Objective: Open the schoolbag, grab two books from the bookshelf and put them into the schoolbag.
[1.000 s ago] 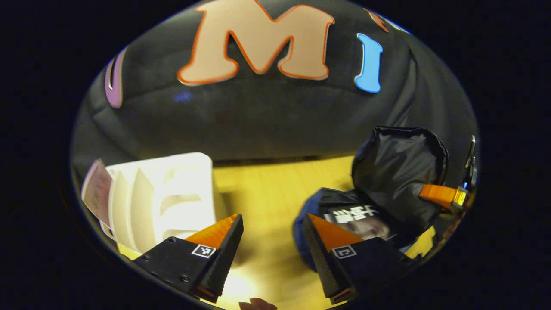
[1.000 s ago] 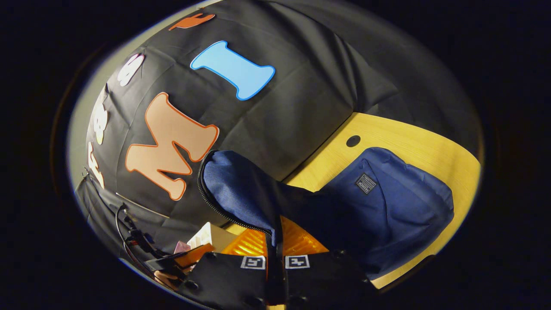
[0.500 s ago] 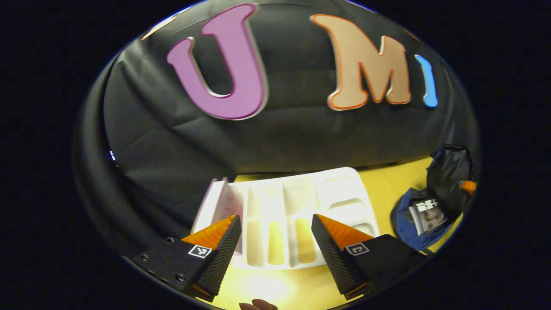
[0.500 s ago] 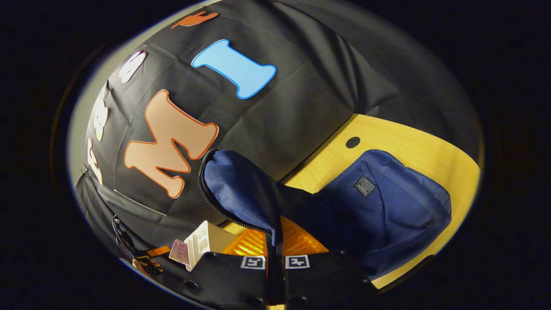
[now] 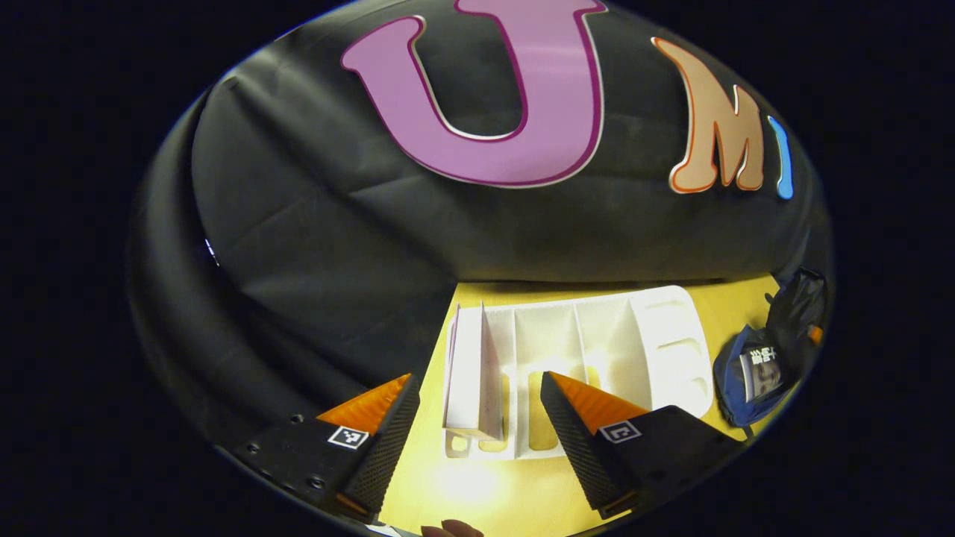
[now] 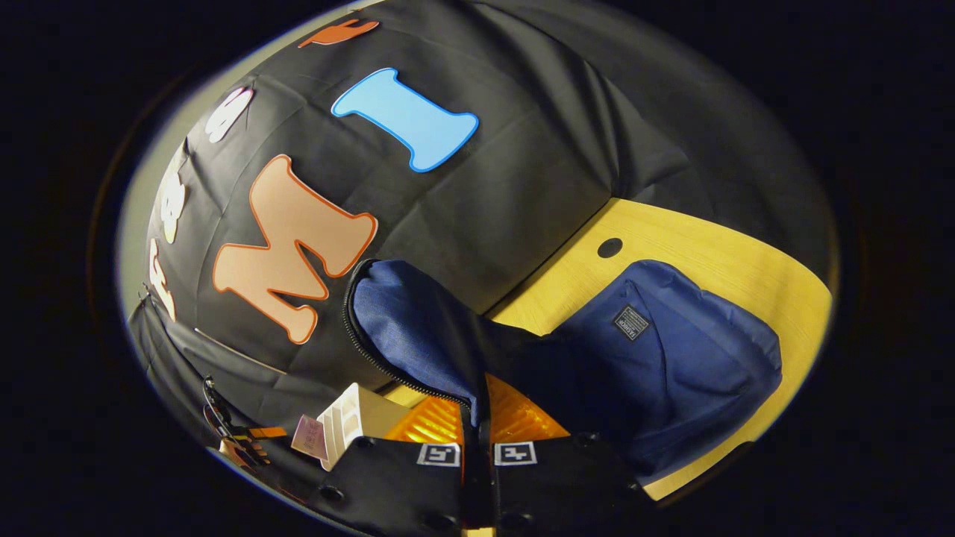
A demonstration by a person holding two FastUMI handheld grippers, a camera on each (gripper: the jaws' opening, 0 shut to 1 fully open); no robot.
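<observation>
Hovering with fingers spread, left gripper (image 5: 477, 425) facing remaining book (image 5: 474, 384), upright in white bookshelf (image 5: 642, 335) at 12 o'clock. Could tip thin book sideways if clamped off-centre. Farther, 3 o'clock: schoolbag (image 5: 735, 377); flap (image 6: 418, 328) pinched by right gripper (image 6: 477, 436); could sag shut if released.

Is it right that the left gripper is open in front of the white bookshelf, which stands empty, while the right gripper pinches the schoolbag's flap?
Not quite: the bookshelf isn't empty. The left gripper view shows a book upright in its leftmost slot. The left gripper is open; the right gripper pinches the schoolbag's flap.
</observation>
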